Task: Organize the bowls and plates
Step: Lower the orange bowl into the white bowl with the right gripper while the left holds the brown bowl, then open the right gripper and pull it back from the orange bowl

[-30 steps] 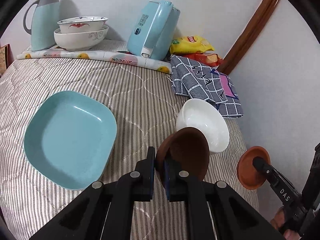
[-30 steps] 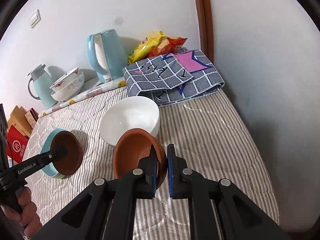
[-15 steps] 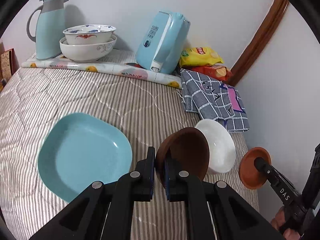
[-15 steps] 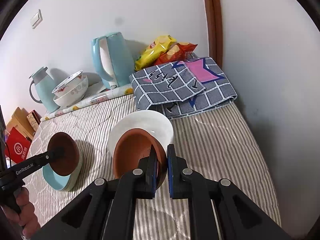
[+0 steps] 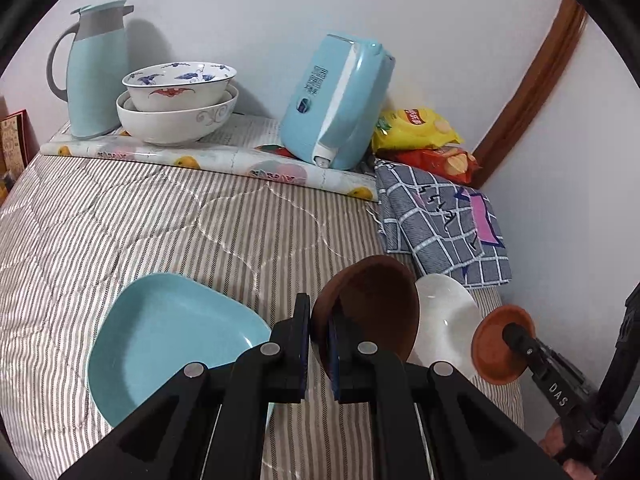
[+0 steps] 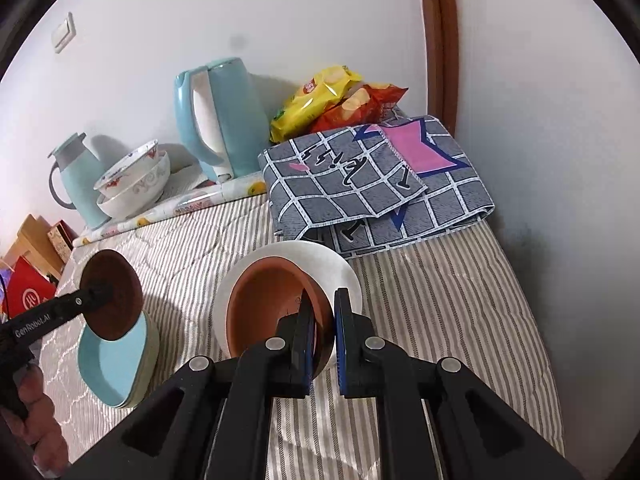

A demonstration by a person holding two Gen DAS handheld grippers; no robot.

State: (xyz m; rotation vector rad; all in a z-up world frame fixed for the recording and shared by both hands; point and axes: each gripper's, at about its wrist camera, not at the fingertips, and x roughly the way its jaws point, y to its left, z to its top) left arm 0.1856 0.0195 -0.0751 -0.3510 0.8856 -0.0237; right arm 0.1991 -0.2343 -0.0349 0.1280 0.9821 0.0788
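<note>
Left tool clamped on the rim of a dark brown bowl, held above the striped bed cover, between the blue square plate on the left and the white bowl on the right. Right tool gripping the rim of a terracotta bowl, just above the white bowl.
</note>
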